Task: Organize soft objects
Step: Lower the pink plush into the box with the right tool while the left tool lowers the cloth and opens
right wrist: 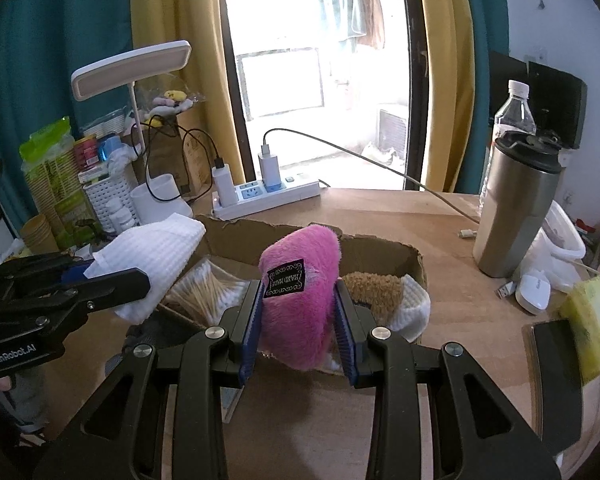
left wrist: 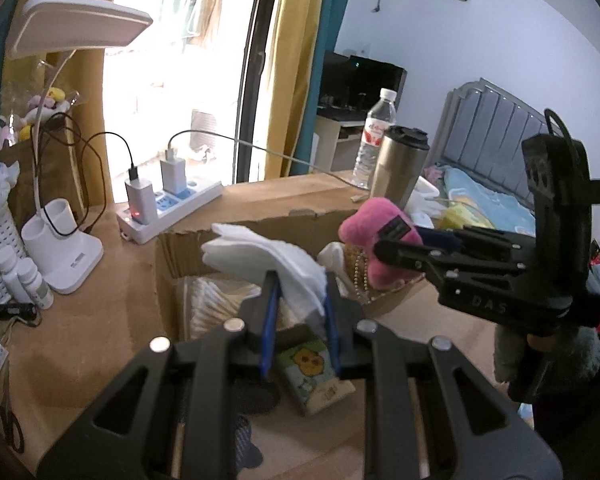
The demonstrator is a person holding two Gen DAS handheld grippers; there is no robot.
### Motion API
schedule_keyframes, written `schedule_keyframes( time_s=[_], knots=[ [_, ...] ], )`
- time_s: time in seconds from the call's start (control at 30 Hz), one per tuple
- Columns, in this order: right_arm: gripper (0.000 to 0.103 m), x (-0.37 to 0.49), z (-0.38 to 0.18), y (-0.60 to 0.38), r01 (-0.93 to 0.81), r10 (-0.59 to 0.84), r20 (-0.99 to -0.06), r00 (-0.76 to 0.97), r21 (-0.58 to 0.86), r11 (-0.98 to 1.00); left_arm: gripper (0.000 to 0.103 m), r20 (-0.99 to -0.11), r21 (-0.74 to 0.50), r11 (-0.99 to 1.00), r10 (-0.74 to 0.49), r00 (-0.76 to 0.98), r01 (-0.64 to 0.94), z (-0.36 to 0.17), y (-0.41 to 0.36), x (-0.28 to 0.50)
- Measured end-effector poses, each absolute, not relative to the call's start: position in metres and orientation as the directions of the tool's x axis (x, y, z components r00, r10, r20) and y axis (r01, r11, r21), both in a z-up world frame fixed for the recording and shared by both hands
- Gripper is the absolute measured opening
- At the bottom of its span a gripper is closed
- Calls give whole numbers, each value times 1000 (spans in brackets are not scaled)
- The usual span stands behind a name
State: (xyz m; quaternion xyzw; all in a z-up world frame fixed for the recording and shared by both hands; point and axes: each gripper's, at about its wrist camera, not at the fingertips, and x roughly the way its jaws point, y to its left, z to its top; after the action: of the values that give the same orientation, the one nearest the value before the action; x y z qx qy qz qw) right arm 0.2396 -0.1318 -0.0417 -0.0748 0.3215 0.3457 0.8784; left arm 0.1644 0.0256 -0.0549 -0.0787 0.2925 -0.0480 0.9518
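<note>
The left gripper is clamped on a folded white waffle-weave cloth, held above the open cardboard box on the counter; the cloth's long axis runs up and away from the fingers toward the power strip. The right gripper is clamped on a pink plush toy, which stands roughly upright between the blue pads over the box's near edge. A black sewn label on the plush faces the right wrist camera; its writing is too small to read. Inside the box lie a pack of cotton swabs and a brown-and-white plush. The left gripper's side reads "GenRobot.AI" in the right wrist view; the right gripper's body shows "DAS" in the left wrist view.
</note>
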Motion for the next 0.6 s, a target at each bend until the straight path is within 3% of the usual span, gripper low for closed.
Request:
schedule_keyframes(
  time_s=[0.6],
  knots=[
    [36,279,-59,-117,-654,557,-643,525,114,748,22,-587,-187,981,-152,795,50,-75,30,209]
  ],
)
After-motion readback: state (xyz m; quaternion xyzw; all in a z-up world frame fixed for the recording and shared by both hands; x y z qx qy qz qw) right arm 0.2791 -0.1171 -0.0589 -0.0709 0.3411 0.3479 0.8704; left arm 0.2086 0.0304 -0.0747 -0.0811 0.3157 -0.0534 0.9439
